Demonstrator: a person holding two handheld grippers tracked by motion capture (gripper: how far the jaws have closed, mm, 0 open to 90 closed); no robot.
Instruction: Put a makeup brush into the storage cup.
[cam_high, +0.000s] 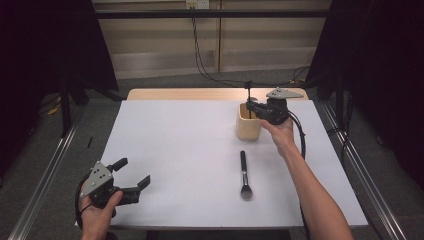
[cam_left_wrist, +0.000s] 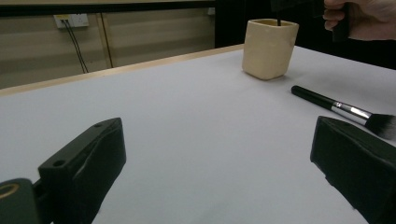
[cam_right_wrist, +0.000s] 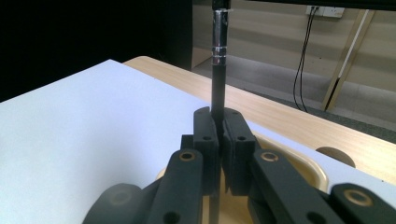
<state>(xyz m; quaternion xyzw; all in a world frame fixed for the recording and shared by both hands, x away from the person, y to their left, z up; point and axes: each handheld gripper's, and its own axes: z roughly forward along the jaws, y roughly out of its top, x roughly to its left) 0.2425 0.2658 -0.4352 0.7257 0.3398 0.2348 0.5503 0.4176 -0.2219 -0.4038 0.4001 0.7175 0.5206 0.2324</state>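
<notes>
My right gripper (cam_right_wrist: 219, 140) clamped the thin brush (cam_right_wrist: 218, 70) upright, handle down into the cup (cam_high: 248, 127); left gripper (cam_high: 134, 175) gaped, idle.

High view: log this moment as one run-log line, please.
right gripper: shut on thin black brush, upright over beige cup | left gripper: open, idle | black makeup brush: on table

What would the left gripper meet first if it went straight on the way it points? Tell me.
Probably nothing at first: between the left gripper's open jaws lies bare white table. The makeup brush lies right of that line, the beige cup farther off; depth is hard to judge.
</notes>
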